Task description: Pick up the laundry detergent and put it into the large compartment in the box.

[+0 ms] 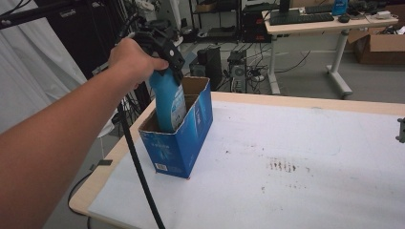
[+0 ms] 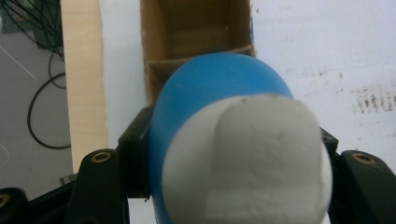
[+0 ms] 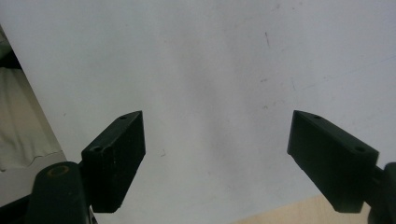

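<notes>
- My left gripper is clamped tight on 1 blue bottle. It's smooth plastic, rounded, w/ a white cap that looks a bit rough up close.
- The bottle is upright, its low end down inside 1 blue box.
- The box is cardboard: shiny blue outside, plain brown inside, top open. It's tall & thin, w/ a brown divider across the inside.
- In the high view the box sits at approx 9 o'clock on the table, near the left edge.
- The table has a flat white cover w/ dark smudges at approx 6 o'clock, & a pale wood rim.
- My right gripper is let go, jaws wide, nothing in them, over bare white cover.
- Room behind: grey floor, 1 desk at 1 o'clock w/ a keyboard, lots of cables, 1 brown carton.
- Count: 1 bottle, 1 box, 2 grippers.
</notes>
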Demonstrator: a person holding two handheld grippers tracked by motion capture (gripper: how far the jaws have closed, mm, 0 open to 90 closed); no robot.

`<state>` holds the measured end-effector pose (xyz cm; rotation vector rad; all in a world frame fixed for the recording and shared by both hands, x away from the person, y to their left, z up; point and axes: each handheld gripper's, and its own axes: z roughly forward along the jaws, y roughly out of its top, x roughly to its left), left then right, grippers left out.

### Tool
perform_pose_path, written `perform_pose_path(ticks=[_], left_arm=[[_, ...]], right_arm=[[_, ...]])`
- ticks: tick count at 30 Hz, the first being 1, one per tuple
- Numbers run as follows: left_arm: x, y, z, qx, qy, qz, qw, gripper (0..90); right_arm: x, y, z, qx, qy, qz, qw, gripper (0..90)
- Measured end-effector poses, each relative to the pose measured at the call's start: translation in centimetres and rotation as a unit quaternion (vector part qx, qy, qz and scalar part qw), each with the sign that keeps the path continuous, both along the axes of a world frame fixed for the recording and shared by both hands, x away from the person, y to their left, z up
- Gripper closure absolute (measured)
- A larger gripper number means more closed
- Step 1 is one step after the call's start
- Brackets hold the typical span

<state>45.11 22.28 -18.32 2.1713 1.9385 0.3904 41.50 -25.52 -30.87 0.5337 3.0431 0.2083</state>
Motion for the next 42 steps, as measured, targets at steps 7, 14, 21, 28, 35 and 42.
perform_pose_path(ticks=[7,14,21,28,35,42], left_arm=[[0.3,0.1,-2.7,0.004,0.009,-0.005,0.9999,37.9],[0.5,0.2,-4.9,0.005,0.011,-0.006,0.9999,37.9],[0.5,0.4,-6.5,0.005,0.015,-0.008,0.9998,37.9],[0.5,0.8,-8.4,0.001,0.023,-0.005,0.9997,37.9],[0.6,1.0,-9.3,-0.003,0.033,-0.006,0.9994,37.9],[0.8,1.1,-9.9,0.001,0.040,-0.005,0.9992,37.8]], right_arm=[[0.0,0.0,-0.4,-0.002,0.005,-0.001,1.0000,19.1],[0.1,-0.1,-0.5,-0.001,0.005,-0.002,1.0000,19.1],[-0.1,-0.1,-0.5,-0.001,0.004,0.001,1.0000,19.2],[-0.1,-0.2,-0.6,-0.001,0.005,-0.001,1.0000,18.9],[0.0,-0.2,-0.6,-0.002,0.005,-0.002,1.0000,18.9],[0.0,-0.3,-0.6,-0.002,0.007,-0.005,1.0000,18.9]])
